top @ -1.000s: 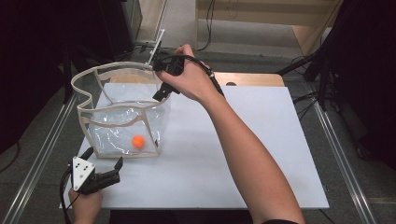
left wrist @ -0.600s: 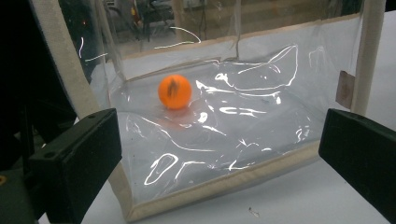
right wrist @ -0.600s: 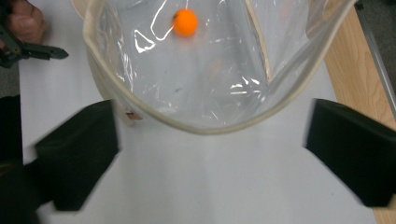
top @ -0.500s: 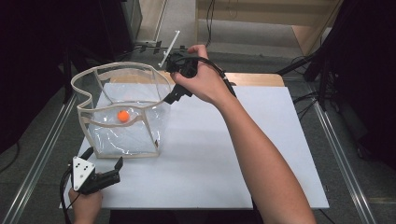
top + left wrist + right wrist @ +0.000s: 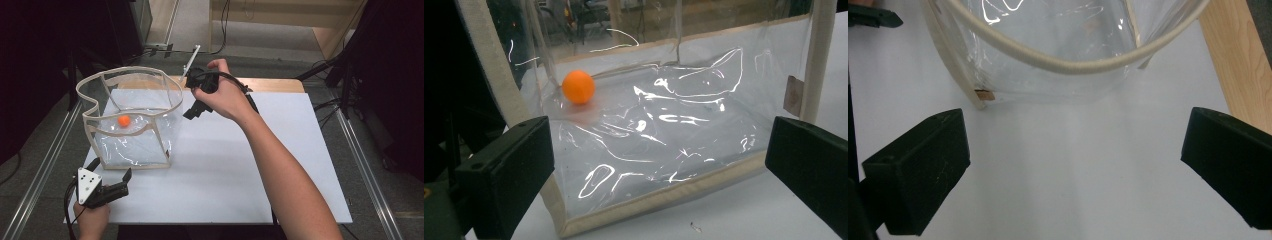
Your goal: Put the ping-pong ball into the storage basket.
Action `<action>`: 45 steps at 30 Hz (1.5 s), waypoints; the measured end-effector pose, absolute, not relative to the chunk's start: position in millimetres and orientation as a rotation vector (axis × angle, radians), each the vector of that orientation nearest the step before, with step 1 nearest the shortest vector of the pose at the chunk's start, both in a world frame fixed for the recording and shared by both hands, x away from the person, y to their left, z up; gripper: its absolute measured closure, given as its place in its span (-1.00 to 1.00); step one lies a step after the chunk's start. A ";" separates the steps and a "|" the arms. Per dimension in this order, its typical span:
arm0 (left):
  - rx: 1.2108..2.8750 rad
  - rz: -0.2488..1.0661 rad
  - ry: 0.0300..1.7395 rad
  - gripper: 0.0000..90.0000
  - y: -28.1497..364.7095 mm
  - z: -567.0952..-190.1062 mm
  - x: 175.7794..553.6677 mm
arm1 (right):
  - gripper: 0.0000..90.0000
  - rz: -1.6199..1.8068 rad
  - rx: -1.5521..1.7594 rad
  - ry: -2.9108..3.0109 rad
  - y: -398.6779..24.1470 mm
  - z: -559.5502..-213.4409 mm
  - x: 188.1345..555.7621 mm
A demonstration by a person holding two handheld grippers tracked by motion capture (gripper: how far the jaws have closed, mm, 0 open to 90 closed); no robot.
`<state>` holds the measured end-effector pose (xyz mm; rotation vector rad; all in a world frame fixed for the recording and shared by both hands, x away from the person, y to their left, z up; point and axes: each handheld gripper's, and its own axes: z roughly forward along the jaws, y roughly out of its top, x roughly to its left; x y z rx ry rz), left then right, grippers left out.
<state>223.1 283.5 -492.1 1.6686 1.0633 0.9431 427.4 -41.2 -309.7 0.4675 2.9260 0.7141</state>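
The orange ball [image 5: 124,120] lies inside the clear bag [image 5: 131,145], on its bottom near the far wall, and in the left gripper view [image 5: 578,87] it rests free on the wrinkled plastic, touching no claw. The bag stands upright on the white counter [image 5: 240,165], at its left part, with its cream rim open to the top, so a thing can fall in from above.

The right claw [image 5: 194,110] hangs just beside the right rim of the bag, a little above the counter. Its jaws have just been opening and now stand released, wide apart, with nothing between them; in the right gripper view [image 5: 1073,165] only bare white surface lies between the two black jaws, and the rim of the bag curves just ahead. I judge that the ball was let go from this claw into the bag, though the drop itself cannot be seen here.

The left claw [image 5: 111,176] waits low at the near left corner of the counter, also released and empty, pointing at the near wall of the bag, probably ready to steady it.
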 end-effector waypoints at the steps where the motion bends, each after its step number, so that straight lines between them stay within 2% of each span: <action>1: 1.673 0.945 1.063 -1.00 283.7 -492.0 223.2 | -1.00 0.712 0.464 2.925 -42.0 -311.4 427.0; 45: 1.674 0.942 1.066 -1.00 283.3 -492.0 223.3 | -1.00 0.792 0.507 2.916 -70.2 -371.6 394.0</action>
